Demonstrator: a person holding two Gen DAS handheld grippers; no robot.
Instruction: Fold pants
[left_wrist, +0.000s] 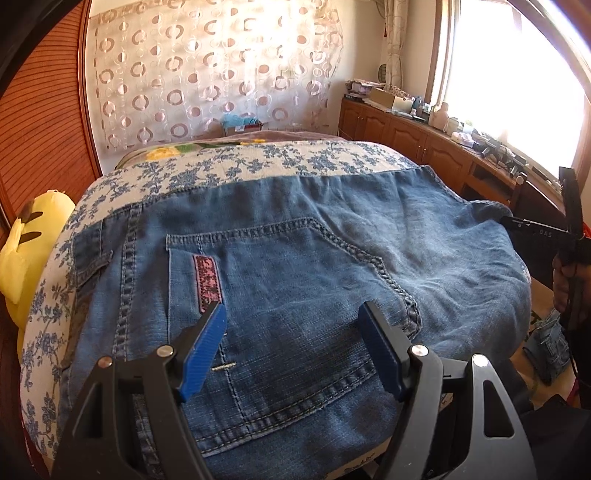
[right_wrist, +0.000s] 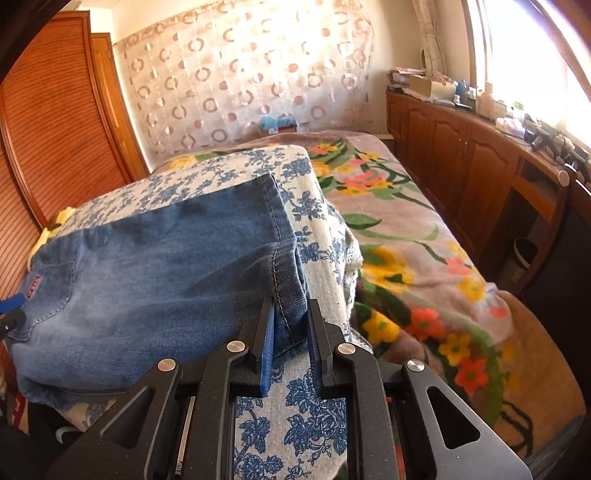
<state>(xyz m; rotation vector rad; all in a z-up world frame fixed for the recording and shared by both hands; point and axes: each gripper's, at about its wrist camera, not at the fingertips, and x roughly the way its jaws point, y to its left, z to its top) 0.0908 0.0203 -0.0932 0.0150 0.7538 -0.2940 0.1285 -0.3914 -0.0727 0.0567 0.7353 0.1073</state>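
Left wrist view: left gripper (left_wrist: 291, 325) spread wide, blue pads (left_wrist: 205, 350) holding nothing, poised over the seat of the pants (left_wrist: 295, 240). Denim laid flat on the blue-flowered cover (left_wrist: 221, 166), back pocket (left_wrist: 280, 266) just beyond the fingertips, waistband nearest the lens. Whether the pads touch the cloth: cannot tell. Far across the pants, at the hem end, the right gripper (left_wrist: 517, 221) seen from the side, its tip at the denim's edge. Yellow plush toy (left_wrist: 29, 251) beside the pants on the waistband side, against the wooden wardrobe (left_wrist: 44, 140).

Right wrist view: right gripper (right_wrist: 290, 321) nearly closed, pinching the stitched hem (right_wrist: 280, 258) of the pants (right_wrist: 147, 266) between its blue pads (right_wrist: 267, 347). Leg stretched away from the hem toward the pocket end, where a blue tip of the left gripper (right_wrist: 11, 302) peeps in at the frame edge. Shown here only: beyond the hem, past the flowered cover (right_wrist: 321, 229), a bed blanket with large orange and yellow flowers (right_wrist: 424, 258), and a wooden cabinet run (right_wrist: 461, 155) under the window further off.
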